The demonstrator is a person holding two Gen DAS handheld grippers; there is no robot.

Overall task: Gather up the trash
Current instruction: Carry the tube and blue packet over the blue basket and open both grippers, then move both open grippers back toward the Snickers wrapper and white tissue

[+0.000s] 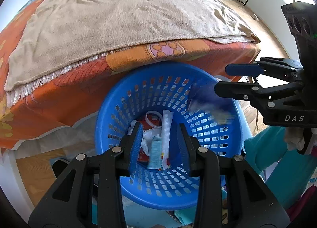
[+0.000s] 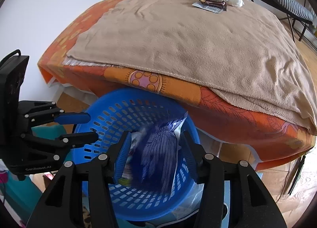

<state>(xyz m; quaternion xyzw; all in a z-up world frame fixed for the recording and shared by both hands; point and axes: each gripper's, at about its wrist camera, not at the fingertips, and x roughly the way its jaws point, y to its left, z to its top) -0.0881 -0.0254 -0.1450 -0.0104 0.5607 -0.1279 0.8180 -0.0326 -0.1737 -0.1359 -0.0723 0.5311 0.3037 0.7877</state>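
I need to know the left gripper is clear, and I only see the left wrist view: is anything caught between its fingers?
Observer: No. In the right wrist view, the left gripper is seen from the side, fingers apart with nothing between them, above the blue basket.
Operator: What's the blur under the right gripper?
Observer: A blue feather-print packet with a white edge, hanging blurred between the right gripper's open fingers, over the basket.

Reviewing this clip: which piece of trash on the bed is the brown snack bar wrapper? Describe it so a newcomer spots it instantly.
Start at the beige blanket covering the bed, and look to its far end, away from the blue basket. There the brown snack bar wrapper lies on a flat pale packet, next to a crumpled white tissue. It alone is dark, long and glossy.
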